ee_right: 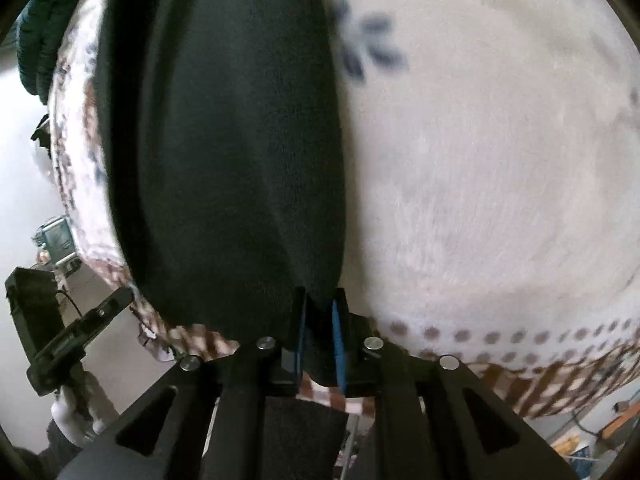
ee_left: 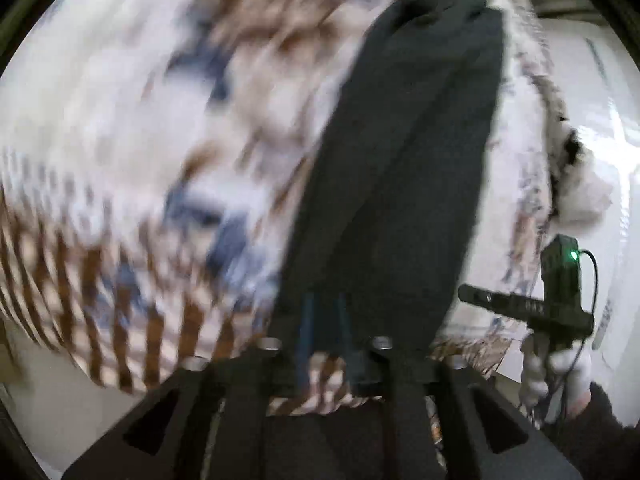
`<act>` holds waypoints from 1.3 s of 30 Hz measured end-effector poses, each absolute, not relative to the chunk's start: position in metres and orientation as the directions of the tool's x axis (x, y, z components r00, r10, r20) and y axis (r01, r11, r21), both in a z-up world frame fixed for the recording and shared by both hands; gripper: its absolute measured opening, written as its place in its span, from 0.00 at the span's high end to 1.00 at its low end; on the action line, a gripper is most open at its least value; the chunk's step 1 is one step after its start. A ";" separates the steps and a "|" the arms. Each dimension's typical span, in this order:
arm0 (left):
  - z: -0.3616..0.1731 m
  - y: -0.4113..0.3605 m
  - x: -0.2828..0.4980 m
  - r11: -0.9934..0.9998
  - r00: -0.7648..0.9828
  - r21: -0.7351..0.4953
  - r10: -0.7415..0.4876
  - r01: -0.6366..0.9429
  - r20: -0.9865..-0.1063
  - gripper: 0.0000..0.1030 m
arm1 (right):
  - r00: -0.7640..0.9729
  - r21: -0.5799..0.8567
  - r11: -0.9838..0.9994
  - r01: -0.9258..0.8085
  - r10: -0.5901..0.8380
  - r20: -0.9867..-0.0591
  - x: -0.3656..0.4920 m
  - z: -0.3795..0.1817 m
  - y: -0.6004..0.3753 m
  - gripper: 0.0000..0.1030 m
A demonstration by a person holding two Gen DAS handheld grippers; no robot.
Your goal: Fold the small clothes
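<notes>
Both tools (ee_left: 326, 340) (ee_right: 319, 344) pinch the dark garment's (ee_right: 224, 152) edge (blurred).

Left hand-held gripper (ee_left: 326, 344) pinching dark garment (ee_left: 400, 160), blurred brown-and-blue patterned white cloth (ee_left: 160, 160) behind

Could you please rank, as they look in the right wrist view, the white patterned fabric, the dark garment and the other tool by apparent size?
1. White patterned fabric
2. Dark garment, though nearness to the camera inflates it
3. Other tool, clearly smallest
</notes>
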State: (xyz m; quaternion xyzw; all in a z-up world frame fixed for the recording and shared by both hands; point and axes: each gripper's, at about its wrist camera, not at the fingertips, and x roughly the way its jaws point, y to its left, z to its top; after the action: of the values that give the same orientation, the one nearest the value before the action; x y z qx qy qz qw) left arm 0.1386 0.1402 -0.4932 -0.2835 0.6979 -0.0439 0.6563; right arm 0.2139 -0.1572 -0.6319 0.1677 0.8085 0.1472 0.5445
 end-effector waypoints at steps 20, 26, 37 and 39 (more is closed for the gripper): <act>-0.533 0.100 0.545 0.913 0.317 -0.407 -0.376 -0.038 -0.871 0.96 | 0.161 0.528 0.838 0.136 0.507 -0.847 0.617 -0.584 -0.202 0.46; -0.535 0.138 0.541 0.886 0.347 -0.453 -0.395 -0.101 -0.851 0.96 | 0.194 0.526 0.837 0.153 0.496 -0.846 0.641 -0.594 -0.200 0.88; -0.552 0.147 0.555 0.849 0.290 -0.500 -0.441 -0.171 -0.849 0.90 | 0.168 0.464 0.852 0.243 0.434 -0.885 0.656 -0.598 -0.216 0.75; -0.554 0.148 0.559 0.836 0.298 -0.522 -0.462 -0.169 -0.836 0.78 | 0.202 0.487 0.845 0.221 0.449 -0.870 0.663 -0.586 -0.220 0.57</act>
State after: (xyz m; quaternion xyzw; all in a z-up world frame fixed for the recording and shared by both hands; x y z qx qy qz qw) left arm 0.5594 0.1484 -0.5538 -0.2696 0.5847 -0.0964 0.7591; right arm 0.6627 -0.2202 -0.5863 0.2675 0.6268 0.0783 0.7276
